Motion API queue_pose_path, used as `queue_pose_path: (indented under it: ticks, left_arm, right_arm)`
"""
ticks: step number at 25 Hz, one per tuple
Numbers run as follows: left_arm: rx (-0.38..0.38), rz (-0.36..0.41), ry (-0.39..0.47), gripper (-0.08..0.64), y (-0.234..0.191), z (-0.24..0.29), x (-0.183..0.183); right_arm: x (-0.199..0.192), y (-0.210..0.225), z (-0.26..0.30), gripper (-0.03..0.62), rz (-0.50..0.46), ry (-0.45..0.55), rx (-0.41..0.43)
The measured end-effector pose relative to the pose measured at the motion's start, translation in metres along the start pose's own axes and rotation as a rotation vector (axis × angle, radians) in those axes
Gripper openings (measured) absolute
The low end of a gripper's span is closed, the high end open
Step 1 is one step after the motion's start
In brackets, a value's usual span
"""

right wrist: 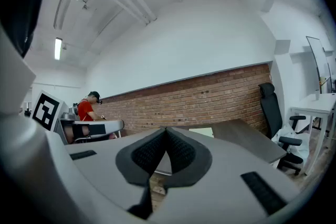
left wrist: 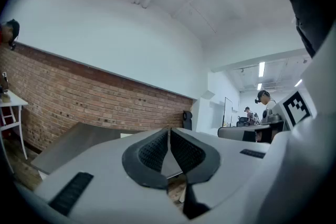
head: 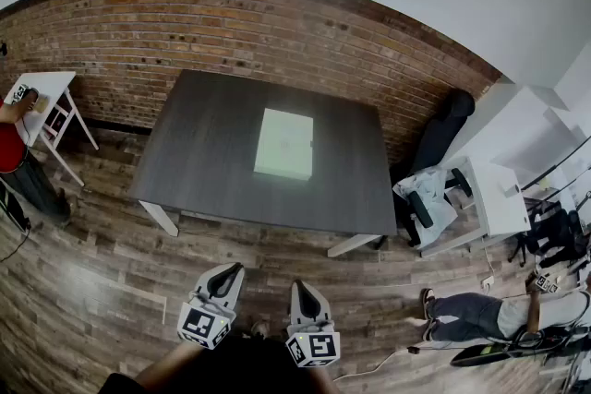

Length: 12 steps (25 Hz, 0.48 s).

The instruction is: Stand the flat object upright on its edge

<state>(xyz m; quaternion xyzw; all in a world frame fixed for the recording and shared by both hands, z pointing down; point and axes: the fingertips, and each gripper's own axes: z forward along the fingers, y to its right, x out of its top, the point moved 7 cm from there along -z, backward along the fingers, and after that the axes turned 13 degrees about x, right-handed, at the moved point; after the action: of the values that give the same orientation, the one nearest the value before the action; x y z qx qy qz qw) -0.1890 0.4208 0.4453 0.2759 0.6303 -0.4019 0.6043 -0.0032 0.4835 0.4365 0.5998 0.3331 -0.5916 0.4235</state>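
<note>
Over the floor [head: 102, 291], the left tool [head: 229, 270] and right tool [head: 301, 287] are held level, jaws closed on nothing, well short of the surface [head: 199, 161]; the flat object [head: 283, 143] is laid flat mid-surface, nearer its far edge.

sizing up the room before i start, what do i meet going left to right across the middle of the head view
small white side table → flat white object → black office chair → white desk
</note>
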Motion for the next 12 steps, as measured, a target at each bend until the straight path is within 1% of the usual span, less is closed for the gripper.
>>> queue_pose_path:
  ticks: [3, 7, 12]
  left_arm:
    - [0.002, 0.012, -0.003, 0.043, -0.003, 0.0023, 0.0011]
    - [0.007, 0.004, -0.007, 0.043, -0.0041, 0.0011, 0.0038]
    - [0.006, 0.004, -0.008, 0.043, -0.0074, -0.0017, 0.0054]
  right_arm:
    - [0.0009, 0.0007, 0.003, 0.023, -0.005, 0.0, 0.002]
    - [0.0028, -0.0007, 0.0033, 0.025, -0.007, -0.005, -0.005]
    - [0.004, -0.0046, 0.0049, 0.025, 0.011, 0.025, -0.001]
